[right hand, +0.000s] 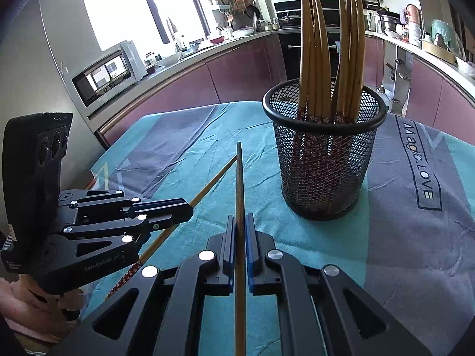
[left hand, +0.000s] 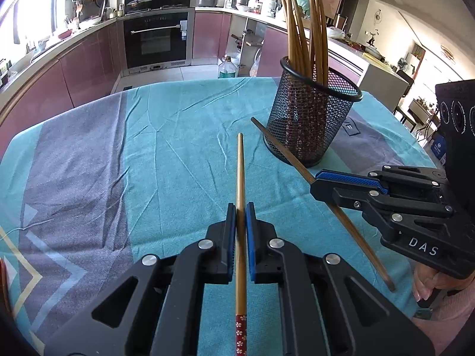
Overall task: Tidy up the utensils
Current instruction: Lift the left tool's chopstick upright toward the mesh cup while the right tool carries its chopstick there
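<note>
Both grippers, left gripper [left hand: 240, 207] and right gripper [right hand: 240, 221], clamp one slim brown bamboo chopstick [left hand: 241, 178] each, mid-shaft; judged light, rigid, slippery. Black mesh cup [left hand: 308, 118] upper right.

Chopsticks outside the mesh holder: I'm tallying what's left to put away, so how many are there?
2: one chopstick clamped in the left hand-held gripper, another in the right hand-held gripper. None visible lying on the tablecloth.

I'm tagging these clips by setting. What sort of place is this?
A home kitchen, most likely: a built-in black oven set in mauve glossy cabinets, a silver microwave by the window, and a table under a teal and grey cloth.
</note>
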The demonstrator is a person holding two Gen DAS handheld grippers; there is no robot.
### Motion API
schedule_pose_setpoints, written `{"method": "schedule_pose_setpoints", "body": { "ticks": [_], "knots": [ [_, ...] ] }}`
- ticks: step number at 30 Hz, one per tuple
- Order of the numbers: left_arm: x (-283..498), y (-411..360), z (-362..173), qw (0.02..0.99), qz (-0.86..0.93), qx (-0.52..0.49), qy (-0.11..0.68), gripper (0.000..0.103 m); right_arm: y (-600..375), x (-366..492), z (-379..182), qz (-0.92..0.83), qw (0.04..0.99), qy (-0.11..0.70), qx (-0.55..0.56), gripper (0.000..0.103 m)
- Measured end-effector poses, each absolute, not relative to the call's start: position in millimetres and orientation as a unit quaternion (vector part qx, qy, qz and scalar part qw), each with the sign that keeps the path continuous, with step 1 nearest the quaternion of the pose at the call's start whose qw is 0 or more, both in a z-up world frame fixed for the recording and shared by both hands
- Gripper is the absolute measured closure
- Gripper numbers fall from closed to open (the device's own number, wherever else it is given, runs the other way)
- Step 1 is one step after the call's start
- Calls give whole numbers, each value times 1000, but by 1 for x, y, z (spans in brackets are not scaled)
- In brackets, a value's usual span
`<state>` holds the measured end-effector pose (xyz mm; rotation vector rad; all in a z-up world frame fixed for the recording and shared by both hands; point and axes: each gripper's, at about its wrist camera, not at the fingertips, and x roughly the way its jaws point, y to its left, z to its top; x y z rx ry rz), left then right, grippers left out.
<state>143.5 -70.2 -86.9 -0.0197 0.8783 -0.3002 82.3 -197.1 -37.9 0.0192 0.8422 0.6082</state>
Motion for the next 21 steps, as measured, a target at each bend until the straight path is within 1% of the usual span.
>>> {"method": "schedule_pose_setpoints", "body": {
  "ticks": [21],
  "knots": [
    [124,-53,-63,900,-164,-36,402,96,-220,66,-14,296,881,366,39,98]
  ]
}}
